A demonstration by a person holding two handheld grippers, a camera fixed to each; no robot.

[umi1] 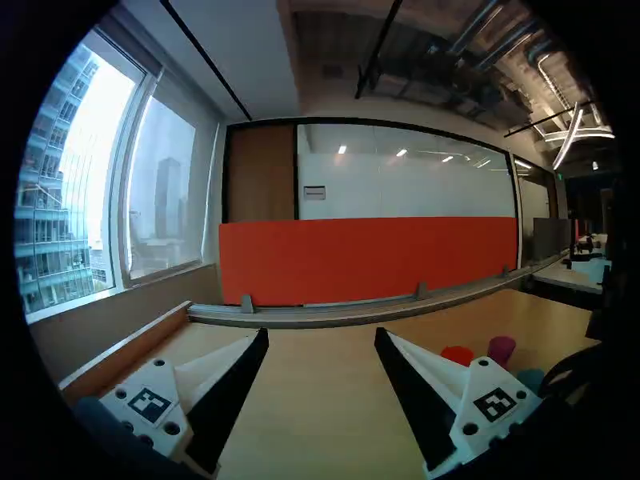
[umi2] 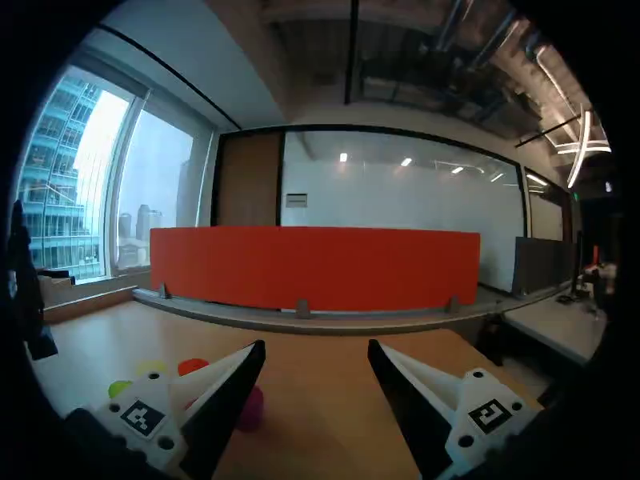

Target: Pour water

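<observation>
Partly hidden, one magenta cup (umi1: 502, 349).

L gripper (umi1: 320, 340), R gripper (umi2: 316, 348): white fingers (umi1: 214, 362), black inner faces, b/w tags (umi1: 150, 404), screw holes (umi1: 158, 364).

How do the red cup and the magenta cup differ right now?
Colour: the red cup is orange-red, the magenta cup purplish pink. Shape: in the left gripper view the magenta cup looks taller and narrower than the red cup beside it. Place: in the right gripper view the magenta cup sits nearer the right tongs than the red cup. Both are on the wooden desk, each partly hidden by a finger.
</observation>
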